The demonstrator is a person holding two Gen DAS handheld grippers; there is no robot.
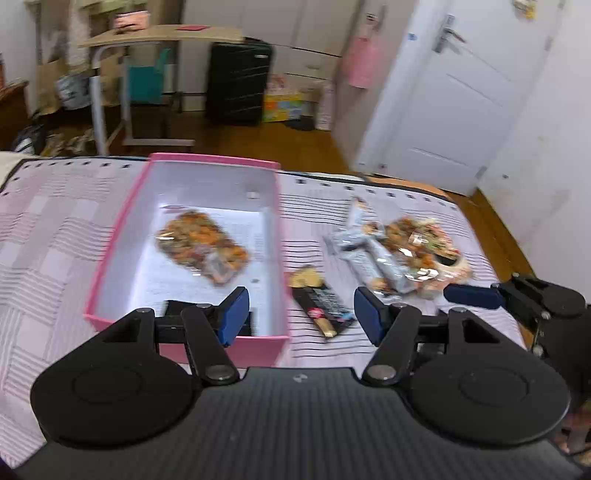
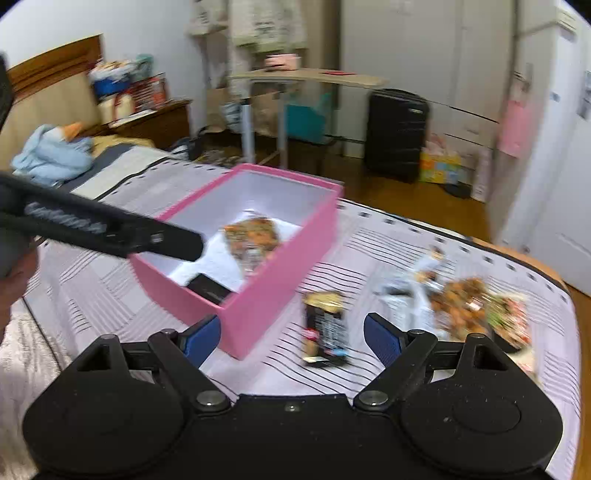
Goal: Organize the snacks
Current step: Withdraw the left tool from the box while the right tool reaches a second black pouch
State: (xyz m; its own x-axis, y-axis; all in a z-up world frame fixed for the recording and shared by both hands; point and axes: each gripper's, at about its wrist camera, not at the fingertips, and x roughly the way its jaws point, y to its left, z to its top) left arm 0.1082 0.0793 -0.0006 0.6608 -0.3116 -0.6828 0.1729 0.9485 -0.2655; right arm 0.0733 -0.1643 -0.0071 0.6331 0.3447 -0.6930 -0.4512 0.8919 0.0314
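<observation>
A pink box with a white inside stands on the striped bedcover. In it lie a bag of orange-brown snacks and a dark packet at its near end. My left gripper hangs open above the box's near right corner, holding nothing. A black snack bar lies on the cover just right of the box. My right gripper is open over this bar without touching it. Further right is a pile of silver wrappers and orange snack bags. The pad of my right gripper shows beside the pile.
The bedcover ends at a dark-trimmed edge, with wooden floor beyond. A black suitcase, a small table and a white door stand behind. Blue cloth lies at the bed's far left. The left gripper's body reaches over the box.
</observation>
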